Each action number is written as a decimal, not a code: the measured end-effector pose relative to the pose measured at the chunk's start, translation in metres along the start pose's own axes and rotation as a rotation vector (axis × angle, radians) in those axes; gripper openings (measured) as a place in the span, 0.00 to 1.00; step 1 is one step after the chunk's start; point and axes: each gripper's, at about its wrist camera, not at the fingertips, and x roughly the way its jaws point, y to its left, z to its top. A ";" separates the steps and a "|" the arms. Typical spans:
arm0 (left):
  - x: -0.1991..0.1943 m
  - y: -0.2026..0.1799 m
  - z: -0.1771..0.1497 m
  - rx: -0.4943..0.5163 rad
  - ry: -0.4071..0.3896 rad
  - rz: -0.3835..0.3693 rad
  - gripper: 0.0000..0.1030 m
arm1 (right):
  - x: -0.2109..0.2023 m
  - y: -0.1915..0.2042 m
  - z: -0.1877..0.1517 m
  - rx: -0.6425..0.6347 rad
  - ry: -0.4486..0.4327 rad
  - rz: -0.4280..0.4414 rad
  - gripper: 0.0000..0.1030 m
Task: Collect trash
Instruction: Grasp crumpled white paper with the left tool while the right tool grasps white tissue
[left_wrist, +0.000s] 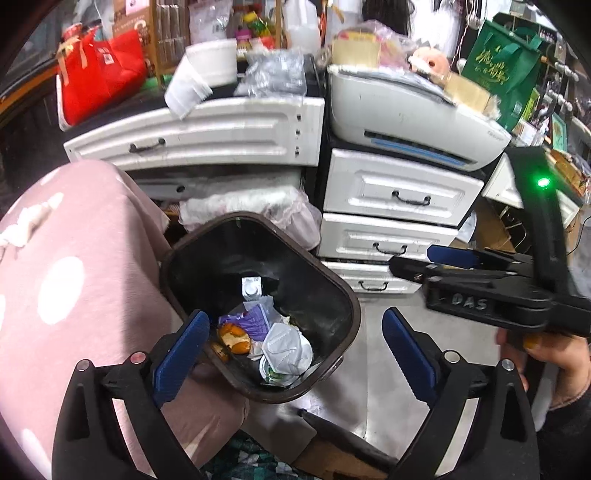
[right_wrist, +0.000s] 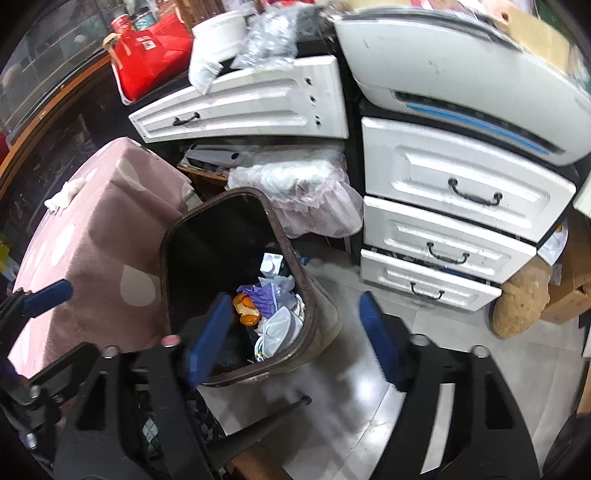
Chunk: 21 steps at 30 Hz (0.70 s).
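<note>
The raised letters "DAS" stand on the black body of the right gripper (left_wrist: 439, 264), seen in the left wrist view. The green bag (left_wrist: 498, 62) at the upper right carries gold Chinese characters, too blurred to read. The red bag (left_wrist: 103, 70) bears a small white label that cannot be made out.

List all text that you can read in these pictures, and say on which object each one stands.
"DAS": raised letters on the right gripper body.
Gold characters on the green bag: not legible.
Labels on the red bag: too blurred.
Small mark on the printer: too small.
</note>
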 end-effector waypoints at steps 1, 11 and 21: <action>-0.005 0.001 0.000 -0.001 -0.009 0.004 0.92 | -0.002 0.005 0.001 -0.011 -0.002 0.005 0.71; -0.050 0.041 -0.004 -0.053 -0.070 0.058 0.94 | -0.014 0.079 0.014 -0.178 -0.036 0.064 0.79; -0.084 0.143 -0.030 -0.163 -0.073 0.243 0.94 | 0.003 0.200 0.022 -0.417 -0.024 0.185 0.79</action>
